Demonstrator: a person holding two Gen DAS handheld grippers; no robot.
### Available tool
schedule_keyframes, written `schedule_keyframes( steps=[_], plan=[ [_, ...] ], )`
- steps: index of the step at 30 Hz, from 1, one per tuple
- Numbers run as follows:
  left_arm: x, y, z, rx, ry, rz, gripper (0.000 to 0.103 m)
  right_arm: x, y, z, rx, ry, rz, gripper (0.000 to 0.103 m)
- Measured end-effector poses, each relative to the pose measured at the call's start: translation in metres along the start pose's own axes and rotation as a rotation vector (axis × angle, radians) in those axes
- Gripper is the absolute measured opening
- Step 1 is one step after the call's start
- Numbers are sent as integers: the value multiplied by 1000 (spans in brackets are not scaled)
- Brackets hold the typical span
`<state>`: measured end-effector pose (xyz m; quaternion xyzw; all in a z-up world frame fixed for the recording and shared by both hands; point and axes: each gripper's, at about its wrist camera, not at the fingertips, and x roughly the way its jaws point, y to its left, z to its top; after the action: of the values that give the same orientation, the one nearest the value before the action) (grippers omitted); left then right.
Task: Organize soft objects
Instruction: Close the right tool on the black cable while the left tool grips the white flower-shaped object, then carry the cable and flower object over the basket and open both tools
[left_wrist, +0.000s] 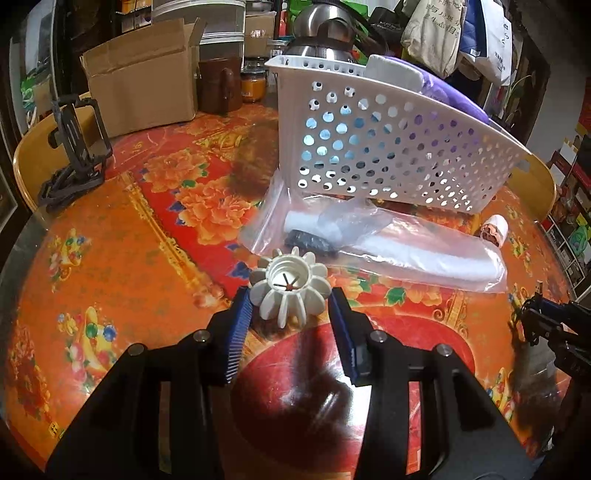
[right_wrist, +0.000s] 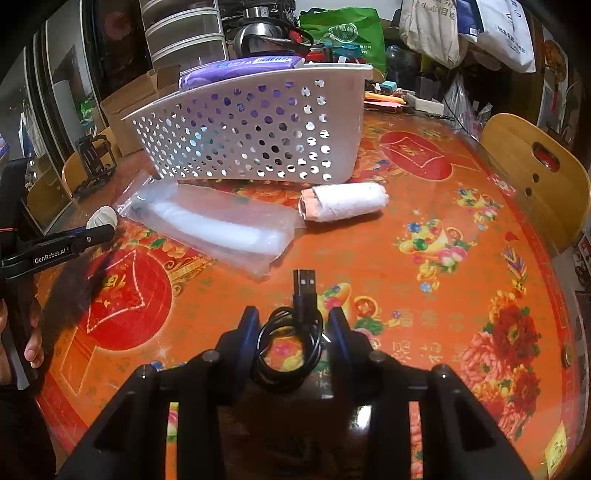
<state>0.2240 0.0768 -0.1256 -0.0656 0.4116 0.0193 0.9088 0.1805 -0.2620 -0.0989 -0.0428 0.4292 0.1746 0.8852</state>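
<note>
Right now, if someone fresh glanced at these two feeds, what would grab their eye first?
Probably the white perforated basket at the back of the loud orange floral table, a purple pack poking out of it. Next, the white ribbed cap sits between the open left tongs, and the coiled black USB cable lies between the open right tongs.

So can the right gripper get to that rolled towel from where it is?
Probably yes: the right gripper is open around the black cable, and bare table lies between it and the rolled towel.
</note>
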Motion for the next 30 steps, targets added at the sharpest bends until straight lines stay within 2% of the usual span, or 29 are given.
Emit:
schedule_keyframes(
  steps=[9, 18, 24, 30],
  plan=[
    [-12, -3, 1, 3, -16, 3, 40, -17, 4, 9, -23, -45, 7, 38],
    [-49, -11, 17, 24, -66, 2, 40, -48, 2, 39, -49, -122, 13, 38],
    [-72, -18, 39, 46, -100, -12, 40, -62, 5, 67, -64, -158, 25, 38],
    [-90, -24, 85, 70, -159, -53, 40, -64, 4, 108, -69, -183, 23, 38]
  ],
)
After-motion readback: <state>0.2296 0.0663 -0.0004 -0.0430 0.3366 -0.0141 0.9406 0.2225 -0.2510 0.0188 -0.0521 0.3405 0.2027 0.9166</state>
